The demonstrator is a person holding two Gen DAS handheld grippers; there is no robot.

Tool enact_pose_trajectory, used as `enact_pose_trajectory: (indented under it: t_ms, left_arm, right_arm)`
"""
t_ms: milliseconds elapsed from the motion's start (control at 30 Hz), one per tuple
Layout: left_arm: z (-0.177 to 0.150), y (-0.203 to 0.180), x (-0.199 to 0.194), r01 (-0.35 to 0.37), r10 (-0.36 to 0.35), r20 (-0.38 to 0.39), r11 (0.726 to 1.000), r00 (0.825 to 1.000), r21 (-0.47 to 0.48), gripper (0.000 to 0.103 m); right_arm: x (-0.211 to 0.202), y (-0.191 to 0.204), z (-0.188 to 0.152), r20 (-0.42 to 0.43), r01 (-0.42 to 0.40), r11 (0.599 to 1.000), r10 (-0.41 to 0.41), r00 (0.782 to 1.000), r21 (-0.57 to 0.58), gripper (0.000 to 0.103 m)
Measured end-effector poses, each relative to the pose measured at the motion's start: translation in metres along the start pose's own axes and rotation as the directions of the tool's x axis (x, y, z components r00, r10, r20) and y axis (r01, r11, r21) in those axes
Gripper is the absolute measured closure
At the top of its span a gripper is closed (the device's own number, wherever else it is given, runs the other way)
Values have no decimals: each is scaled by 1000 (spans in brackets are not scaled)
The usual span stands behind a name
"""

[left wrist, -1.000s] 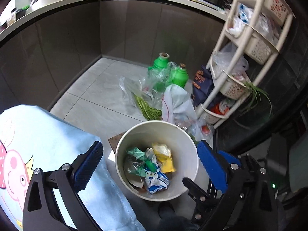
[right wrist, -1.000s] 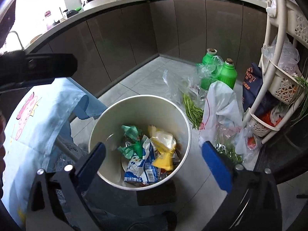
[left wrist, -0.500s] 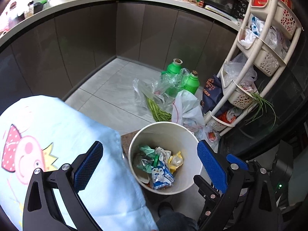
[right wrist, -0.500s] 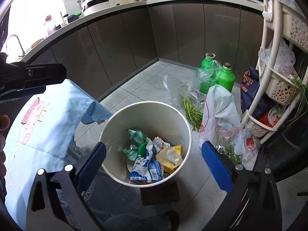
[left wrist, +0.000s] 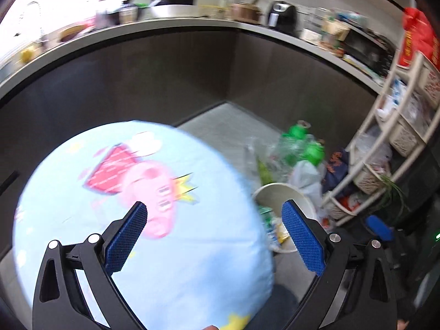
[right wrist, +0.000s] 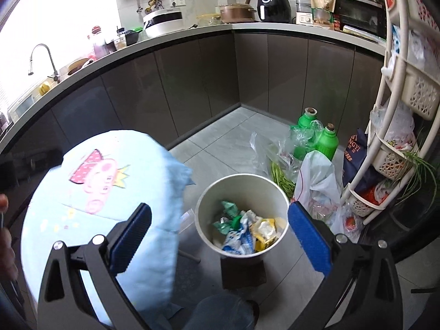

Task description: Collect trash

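left gripper (left wrist: 214, 236) jaws spread wide, empty, view motion-blurred | blue cartoon-print cloth (right wrist: 110, 192) at left hides floor, covers bin's left side in left view | right gripper (right wrist: 218, 240) jaws released, empty | white bin (right wrist: 242, 184) on floor, wrappers (right wrist: 242, 233) inside | green bottles (right wrist: 316, 134) partly behind bags | rack (right wrist: 398, 137) cut off right

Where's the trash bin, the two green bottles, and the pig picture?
trash bin (right wrist: 206, 206), right wrist view, inner wall at left.
green bottles (right wrist: 327, 143), right wrist view, body of the nearer bottle.
pig picture (right wrist: 97, 181), right wrist view, pink pig on the blue cloth.
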State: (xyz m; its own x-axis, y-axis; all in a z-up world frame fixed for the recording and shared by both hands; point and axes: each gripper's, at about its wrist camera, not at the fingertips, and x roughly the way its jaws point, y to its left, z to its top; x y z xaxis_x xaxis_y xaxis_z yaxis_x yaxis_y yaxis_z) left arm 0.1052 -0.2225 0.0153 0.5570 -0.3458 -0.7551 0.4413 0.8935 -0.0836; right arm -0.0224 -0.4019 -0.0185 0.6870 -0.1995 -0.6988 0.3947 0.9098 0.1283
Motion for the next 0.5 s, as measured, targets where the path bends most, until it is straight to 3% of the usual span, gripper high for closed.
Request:
enact_pose_trajectory:
  t_ms: [200,500]
  left_arm:
    - [-30,49,-42,-112,111,-15,992,994,-51,9]
    - [-77,103,-85,-178,177,-22,978,984,-113,9]
  right_arm:
    - [-39,54,4,-27,-12,1000,12,1000,-6,4]
    - [-70,130,-23,-20,19,993,-22,1000,-120,4]
